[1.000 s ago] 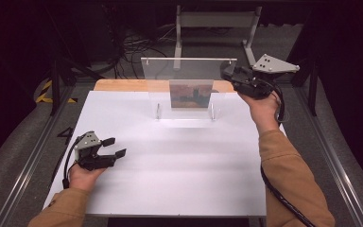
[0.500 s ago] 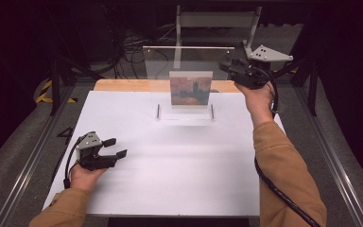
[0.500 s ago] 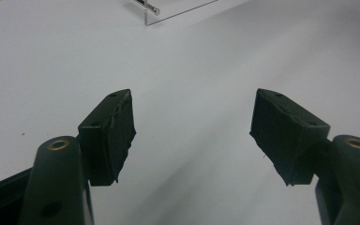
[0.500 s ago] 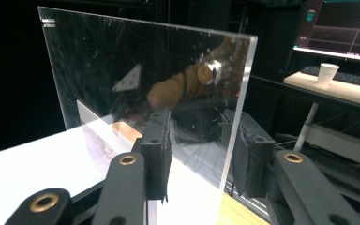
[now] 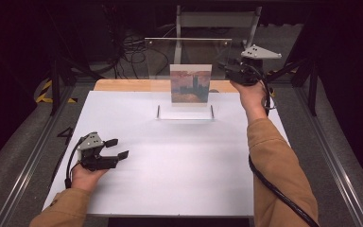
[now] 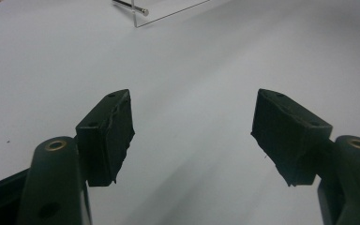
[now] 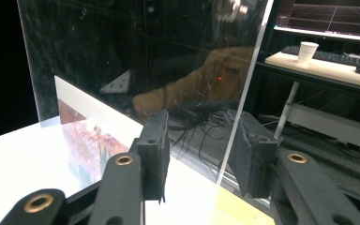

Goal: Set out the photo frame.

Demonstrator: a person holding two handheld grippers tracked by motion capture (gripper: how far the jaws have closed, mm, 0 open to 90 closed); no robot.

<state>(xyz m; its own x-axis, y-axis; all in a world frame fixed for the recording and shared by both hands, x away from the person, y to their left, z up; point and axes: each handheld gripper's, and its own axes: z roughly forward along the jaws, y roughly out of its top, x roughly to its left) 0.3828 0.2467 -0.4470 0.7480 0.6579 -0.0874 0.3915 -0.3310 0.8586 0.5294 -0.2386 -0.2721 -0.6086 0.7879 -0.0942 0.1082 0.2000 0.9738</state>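
A clear acrylic sheet [image 5: 189, 53] stands nearly upright over the far middle of the white table [image 5: 179, 165]. My right gripper [image 5: 228, 69] grips its right edge near the top. In the right gripper view that edge [image 7: 236, 117] runs between the two pads of this gripper [image 7: 201, 129], whose jaws have just been opening slightly. A painted picture [image 5: 190, 84] shows against the sheet's lower part; I cannot tell whether it is fixed to it. Below it lies a small clear base with two metal pins [image 5: 159, 112]. My left gripper [image 5: 118, 147] rests open and empty at the near left [image 6: 192, 112].
A wooden board [image 5: 123, 85] lines the table's far edge. Dark stands and cables [image 5: 123, 52] fill the space behind it, with metal rails [image 5: 28, 161] on the floor at both sides. A desk with a paper cup [image 7: 306, 51] shows beyond the sheet.
The right gripper has carried the sheet's top farther from me and higher in the high view, and the picture rose with it. The left gripper has stayed put.
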